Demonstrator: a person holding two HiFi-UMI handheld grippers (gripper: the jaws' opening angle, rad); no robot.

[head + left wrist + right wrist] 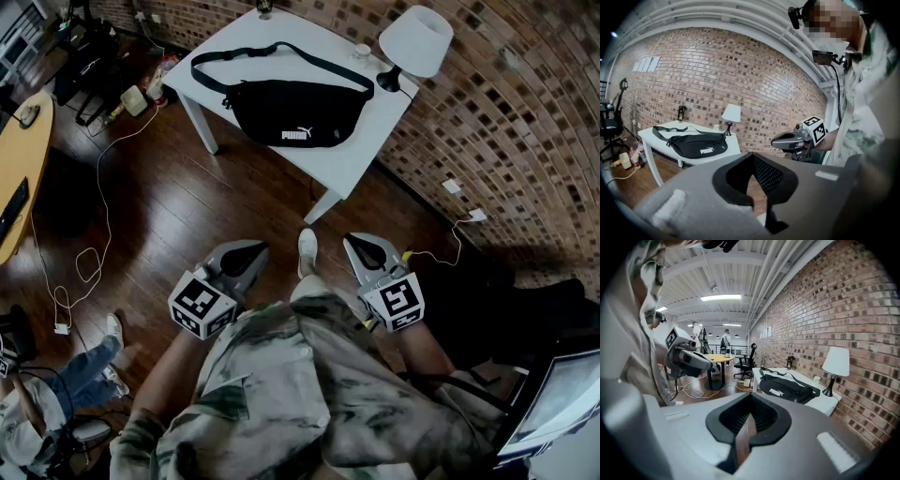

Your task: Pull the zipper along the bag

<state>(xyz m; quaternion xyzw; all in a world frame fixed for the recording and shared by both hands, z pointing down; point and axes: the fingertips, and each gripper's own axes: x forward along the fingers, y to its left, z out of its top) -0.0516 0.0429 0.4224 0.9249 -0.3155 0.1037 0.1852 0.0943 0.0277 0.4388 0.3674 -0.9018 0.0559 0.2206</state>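
Observation:
A black waist bag [291,112] with a white logo and a long strap lies flat on the white table [366,159], far ahead of me. It also shows in the left gripper view as the bag [697,145] and in the right gripper view as the bag [787,387]. My left gripper [239,258] and right gripper [370,248] hang close to my body over the wooden floor, well short of the table. Both are shut with nothing between the jaws. Each gripper sees the other: the right gripper [780,140] and the left gripper [705,364].
A white lamp [412,42] stands at the table's far right corner by the brick wall [506,112]. A yellow round table [19,169] is at the left, with cables [84,262] on the floor. A person [56,394] sits at lower left; a monitor [553,403] at lower right.

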